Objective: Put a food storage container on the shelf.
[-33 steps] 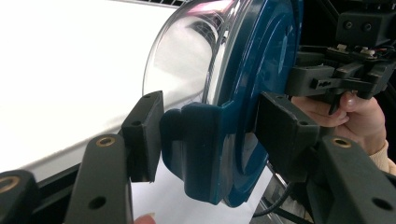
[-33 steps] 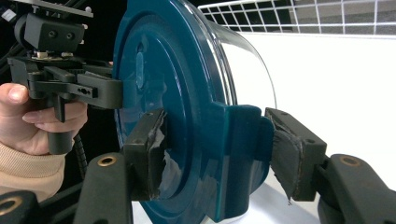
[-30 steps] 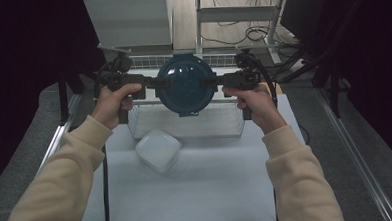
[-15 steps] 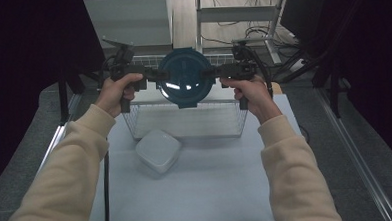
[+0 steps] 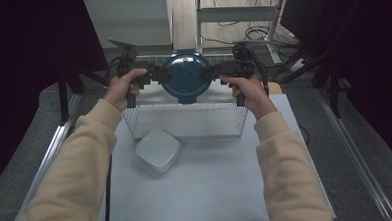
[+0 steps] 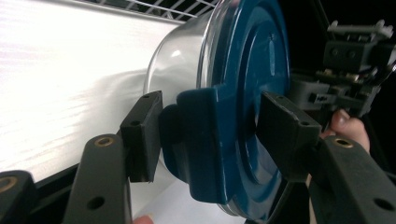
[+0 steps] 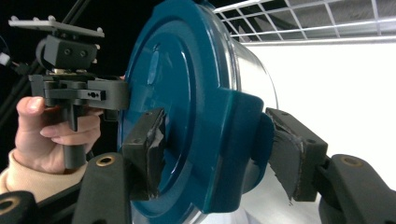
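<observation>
Blue-lidded containers point(image 5: 186, 81): 1 | white boxes point(image 5: 158, 149): 1 | wire baskets point(image 5: 184, 122): 1

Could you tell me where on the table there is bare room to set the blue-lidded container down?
The white mat lies bare in front of the wire basket, right of the white square lid, between the sleeves. The basket's white floor also looks bare. It is crowded at the basket's far edge, where the left gripper and right gripper hold the blue-lidded container.
</observation>
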`<action>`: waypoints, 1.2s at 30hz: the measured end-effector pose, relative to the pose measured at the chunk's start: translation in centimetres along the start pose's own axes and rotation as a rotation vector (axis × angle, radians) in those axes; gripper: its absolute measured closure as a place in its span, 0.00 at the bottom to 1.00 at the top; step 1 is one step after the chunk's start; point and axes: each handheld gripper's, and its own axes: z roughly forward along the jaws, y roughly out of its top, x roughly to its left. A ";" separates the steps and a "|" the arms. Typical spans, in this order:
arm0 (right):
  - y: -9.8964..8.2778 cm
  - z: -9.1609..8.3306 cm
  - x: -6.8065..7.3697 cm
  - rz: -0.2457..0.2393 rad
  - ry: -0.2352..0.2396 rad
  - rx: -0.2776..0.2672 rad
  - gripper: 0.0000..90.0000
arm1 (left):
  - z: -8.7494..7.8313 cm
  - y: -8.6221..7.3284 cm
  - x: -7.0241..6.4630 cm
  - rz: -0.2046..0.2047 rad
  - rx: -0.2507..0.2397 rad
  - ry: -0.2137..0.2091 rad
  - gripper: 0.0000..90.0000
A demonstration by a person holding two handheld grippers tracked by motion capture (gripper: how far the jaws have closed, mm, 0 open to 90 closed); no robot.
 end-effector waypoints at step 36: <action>-6.4 -4.5 3.0 -0.307 -0.246 -0.114 0.15 | -3.4 -9.4 -4.1 0.435 -0.127 0.268 0.26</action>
